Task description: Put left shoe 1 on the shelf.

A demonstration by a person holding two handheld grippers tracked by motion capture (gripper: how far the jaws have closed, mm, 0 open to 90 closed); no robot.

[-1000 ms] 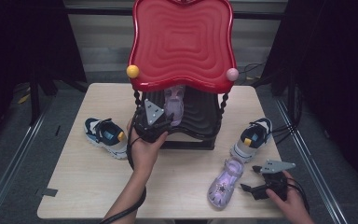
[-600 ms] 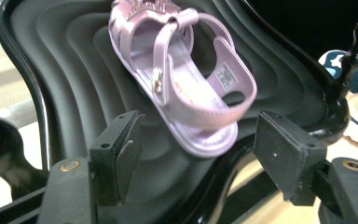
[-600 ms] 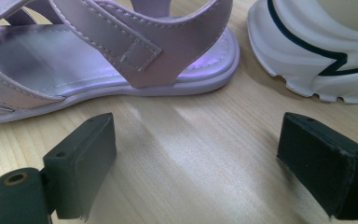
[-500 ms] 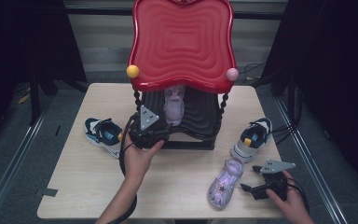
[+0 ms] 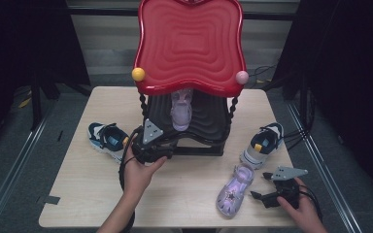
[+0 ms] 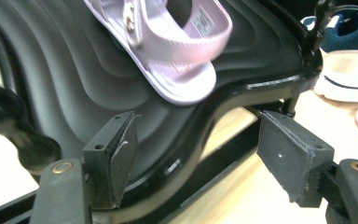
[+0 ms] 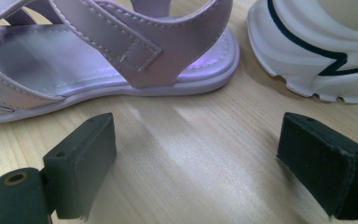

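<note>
A lilac sandal [image 5: 180,109] lies on the black lower shelf [image 5: 209,121] of a red-topped shoe rack [image 5: 190,43]. My left gripper [image 5: 162,145] sits at the shelf's front left, open, its jaws having just been opening. In the left gripper view the gripper [image 6: 198,149] has the shelf's black rim [image 6: 242,91] between its jaws, untouched, with the sandal's heel [image 6: 177,56] above. A second lilac sandal [image 5: 234,188] lies on the table. My right gripper [image 5: 258,196] rests open just right of it. In the right gripper view that gripper [image 7: 196,154] holds nothing and the sandal [image 7: 121,56] lies ahead.
A navy sneaker [image 5: 108,140] lies on the table [image 5: 184,194] left of the rack. A white and grey sneaker [image 5: 262,144] lies to the rack's right, its sole [image 7: 317,46] close to my right gripper. Cables trail off the table's right edge.
My left gripper has drawn back from the sandal on the shelf, toward the person and slightly left, lower. Sandal stays on the shelf. Right gripper has not moved.
</note>
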